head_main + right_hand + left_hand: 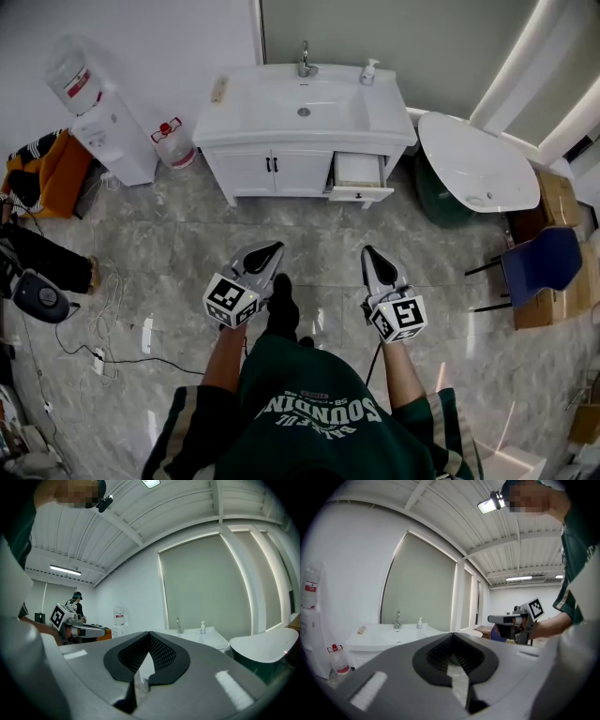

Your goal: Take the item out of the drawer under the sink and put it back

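Drawer [357, 172] under the sink [272, 98] is sitting open while left gripper [270, 250] and right gripper [368, 252] are hanging well back, jaws pressed together on nothing; item, probably inside, isn't visible.

Left tool [271, 250] and right tool [370, 254] point forward side by side (jaws closed, empty).

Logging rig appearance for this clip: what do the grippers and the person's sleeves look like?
The left gripper and right gripper are grey shells with black-padded tongs, each bearing a white cube with black square markers. Dark green jersey, white lettering, striped sleeves.
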`<state>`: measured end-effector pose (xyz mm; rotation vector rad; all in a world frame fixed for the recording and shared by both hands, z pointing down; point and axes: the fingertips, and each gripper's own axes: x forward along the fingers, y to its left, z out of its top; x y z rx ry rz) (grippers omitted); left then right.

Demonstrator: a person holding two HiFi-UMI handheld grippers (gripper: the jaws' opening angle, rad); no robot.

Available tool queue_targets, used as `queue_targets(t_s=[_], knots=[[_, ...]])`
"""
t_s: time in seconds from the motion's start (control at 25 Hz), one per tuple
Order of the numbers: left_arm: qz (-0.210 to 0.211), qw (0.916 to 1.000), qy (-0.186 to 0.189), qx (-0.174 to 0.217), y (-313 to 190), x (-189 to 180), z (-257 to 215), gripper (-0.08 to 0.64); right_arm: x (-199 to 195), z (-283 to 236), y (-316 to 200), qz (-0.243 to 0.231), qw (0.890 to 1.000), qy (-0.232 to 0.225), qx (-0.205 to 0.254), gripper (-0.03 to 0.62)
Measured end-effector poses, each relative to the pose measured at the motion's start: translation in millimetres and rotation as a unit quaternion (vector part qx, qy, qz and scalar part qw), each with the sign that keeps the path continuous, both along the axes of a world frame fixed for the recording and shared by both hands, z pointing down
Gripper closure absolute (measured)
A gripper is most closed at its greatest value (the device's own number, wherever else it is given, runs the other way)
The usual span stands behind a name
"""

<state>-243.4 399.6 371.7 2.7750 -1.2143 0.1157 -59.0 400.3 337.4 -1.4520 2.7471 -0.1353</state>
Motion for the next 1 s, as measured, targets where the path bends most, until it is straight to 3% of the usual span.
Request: queue_targets(t_s=[0.4,0.76,1.0], knots=[[0.032,0.9994,0.009,0.005,-106,23,14,0.515,6,16,-91,0.015,1.000,0.022,0.004,0.591],[0.058,0.9981,0.012,-0.014,-270,25,21,0.515,-2,22,-247,0.033,0.999,0.021,-0.016,0.591],[0.106,0.9940,0.011,-0.027,-371,31,18,0.515,-1,10,-344,0.065,0.997,0.023,-0.023,0.591]])
